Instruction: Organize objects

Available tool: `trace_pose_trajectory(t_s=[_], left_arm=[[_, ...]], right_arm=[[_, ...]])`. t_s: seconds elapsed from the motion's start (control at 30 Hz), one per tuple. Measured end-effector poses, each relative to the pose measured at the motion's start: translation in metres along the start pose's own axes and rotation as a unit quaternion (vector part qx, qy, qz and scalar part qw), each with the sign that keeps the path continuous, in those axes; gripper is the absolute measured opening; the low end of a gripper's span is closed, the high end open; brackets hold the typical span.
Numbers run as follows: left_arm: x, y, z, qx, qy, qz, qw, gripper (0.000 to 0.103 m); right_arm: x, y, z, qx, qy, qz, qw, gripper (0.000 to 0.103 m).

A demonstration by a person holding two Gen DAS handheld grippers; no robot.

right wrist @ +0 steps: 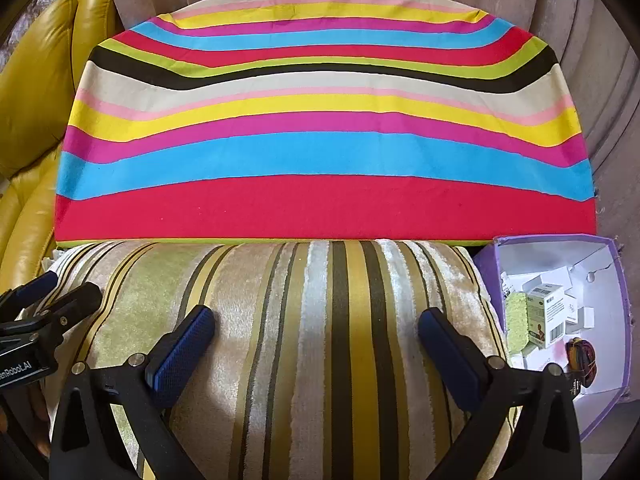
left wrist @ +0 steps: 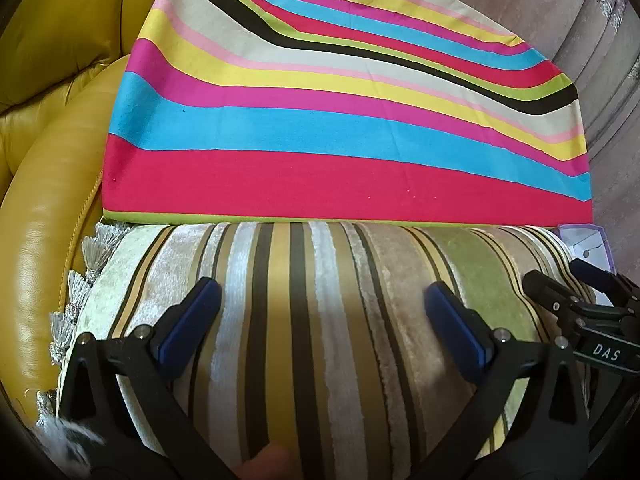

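Two cushions fill both views: a velvet cushion (right wrist: 320, 340) w/ olive, gold & cream stripes lies right under the claws, and a bright cushion (right wrist: 320, 128) in red, blue, pink & yellow bands stands just beyond their tips, leaning on the grey sofa back (right wrist: 580, 40), its bottom edge touching the velvet one's far edge. Right claw (right wrist: 316, 328) is spread wide, nothing pinched; its blue pads (right wrist: 184, 344) hang over the velvet pile w/ plain fabric showing between them, contact not clear. Left claw (left wrist: 322, 308) is likewise released, jaws apart over the same cushion, and sits just left of the right one, seen at that view's left edge. Judging by this, the velvet cushion has been set down in front of the bright one & let go, so the placing step looks about done. Next move prob. calls for backing both claws up & away w/o dragging the pile or snagging the tassels (left wrist: 92, 264) on the left claw's left side. Right of the right claw, just beside the cushion, a purple box (right wrist: 616, 280) holds small cartons, maybe next to sort. Yellow leather seat (left wrist: 48, 160) lies further left.
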State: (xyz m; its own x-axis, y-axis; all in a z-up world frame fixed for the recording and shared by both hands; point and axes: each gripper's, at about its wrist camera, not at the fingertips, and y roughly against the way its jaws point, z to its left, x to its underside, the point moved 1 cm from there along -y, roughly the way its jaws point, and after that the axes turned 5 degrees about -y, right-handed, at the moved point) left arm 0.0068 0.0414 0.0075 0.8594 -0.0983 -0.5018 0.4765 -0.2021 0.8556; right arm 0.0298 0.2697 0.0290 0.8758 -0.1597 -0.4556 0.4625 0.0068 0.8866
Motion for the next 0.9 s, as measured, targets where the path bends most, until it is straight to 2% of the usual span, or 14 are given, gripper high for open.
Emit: trace_pose_trajectory(t_s=[0.9], left_arm=[[0.0011,0.0034,0.002,0.012,0.009,-0.008,0.9999,0.103]], right_arm=[[-0.0003,0.0014,0.0012,0.0,0.0,0.004,1.0,0.103]])
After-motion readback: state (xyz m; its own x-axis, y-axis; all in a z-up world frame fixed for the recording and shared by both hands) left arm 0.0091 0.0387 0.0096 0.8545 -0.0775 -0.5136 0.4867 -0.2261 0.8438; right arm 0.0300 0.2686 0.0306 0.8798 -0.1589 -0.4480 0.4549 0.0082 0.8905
